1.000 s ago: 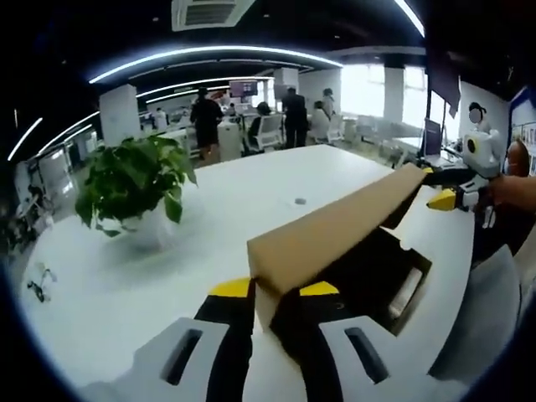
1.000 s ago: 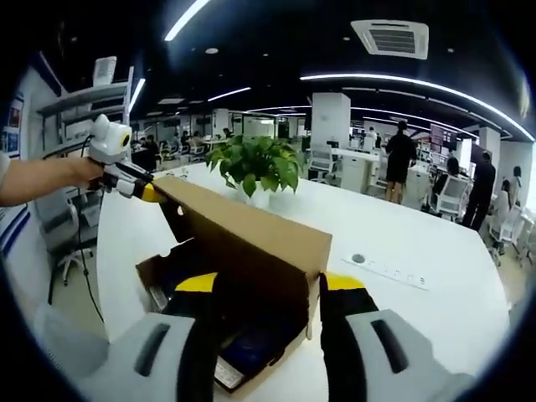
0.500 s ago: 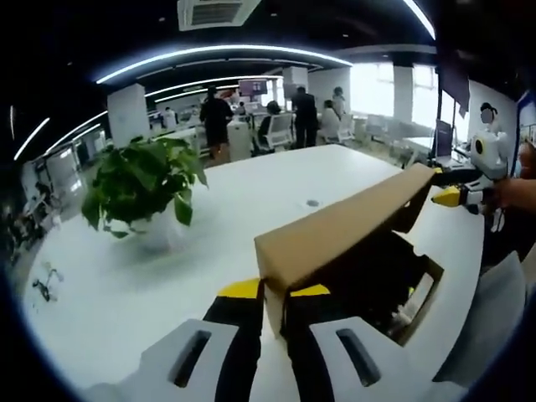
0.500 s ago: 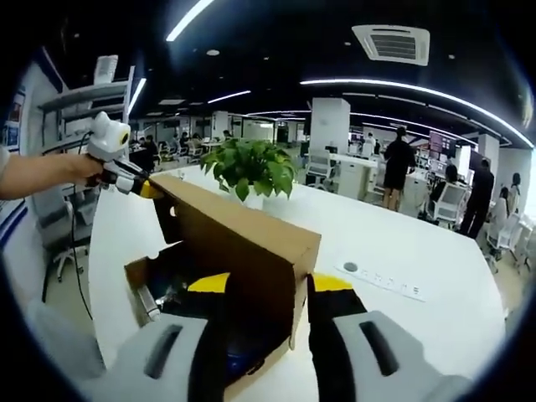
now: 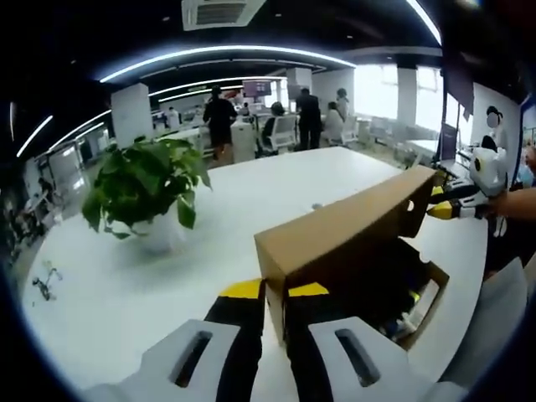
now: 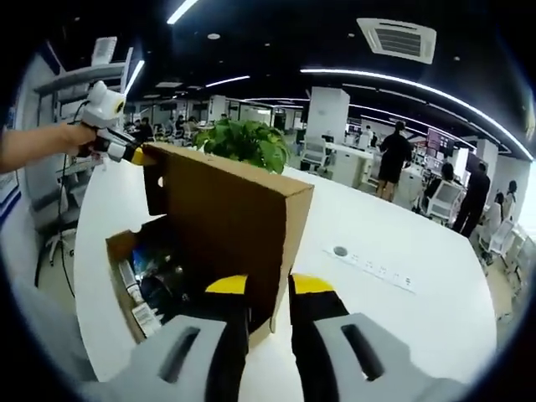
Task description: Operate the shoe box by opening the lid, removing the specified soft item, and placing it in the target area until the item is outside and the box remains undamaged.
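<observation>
Brown cardboard shoe box (image 5: 402, 285) on white tabletop (image 5: 109, 285), lid (image 5: 343, 230) raised. Left gripper (image 5: 266, 293) jaws clamp lid's near corner; right gripper (image 6: 270, 286) jaws pinch opposite corner. Potted plant (image 5: 142, 188) at ten o'clock.

Grey grippers (image 5: 265, 293), yellow-tipped black fingers (image 6: 226, 289)

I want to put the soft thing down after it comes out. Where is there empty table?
The white table is bare between the shoe box and the small grey round disc. It is also bare in front of the potted plant. It is crowded at the box, where both grippers pinch the raised lid.
</observation>
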`<state>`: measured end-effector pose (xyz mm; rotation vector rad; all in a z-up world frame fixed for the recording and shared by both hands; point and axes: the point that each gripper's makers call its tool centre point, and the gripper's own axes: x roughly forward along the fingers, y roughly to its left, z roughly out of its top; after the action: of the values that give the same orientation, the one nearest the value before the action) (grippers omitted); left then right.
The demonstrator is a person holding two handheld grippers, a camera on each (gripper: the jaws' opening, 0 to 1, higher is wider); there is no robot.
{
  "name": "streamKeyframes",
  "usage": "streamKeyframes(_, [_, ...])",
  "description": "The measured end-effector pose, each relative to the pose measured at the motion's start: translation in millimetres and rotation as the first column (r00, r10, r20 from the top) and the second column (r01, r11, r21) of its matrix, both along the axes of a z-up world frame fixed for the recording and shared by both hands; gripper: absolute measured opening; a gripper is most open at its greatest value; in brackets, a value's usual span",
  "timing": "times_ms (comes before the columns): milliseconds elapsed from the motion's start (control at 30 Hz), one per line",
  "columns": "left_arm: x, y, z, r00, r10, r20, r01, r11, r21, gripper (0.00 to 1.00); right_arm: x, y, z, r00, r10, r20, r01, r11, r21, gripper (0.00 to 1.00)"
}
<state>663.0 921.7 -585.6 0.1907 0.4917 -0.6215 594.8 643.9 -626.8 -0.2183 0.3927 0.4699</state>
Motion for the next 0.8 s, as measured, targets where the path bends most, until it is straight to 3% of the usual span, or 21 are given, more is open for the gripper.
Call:
streamKeyframes(300, [9.0, -0.1, -0.3, 1.0, 0.005, 0.001, -0.005, 1.0, -0.021, 0.05, 1.1, -8.5, -29.5, 0.998, -0.019, -0.062, 0.019, 1.0, -0.011, 0.07])
streamKeyframes(467, [15.1, -0.6, -0.6, 1.0, 0.012, -0.003, -0.012, 0.999, -0.037, 0.05, 2.7, -8.5, -33.9, 0.999, 0.017, -0.044, -0.018, 0.999, -0.04, 0.03])
streamKeyframes(800, [28.6, -1.5, -2.8, 1.0, 0.026, -0.01, -0.027, 0.998, -0.062, 0.04, 4.5, -5.9, -42.2, 0.997, 0.04, -0.06, -0.043, 0.998, -0.05, 0.04])
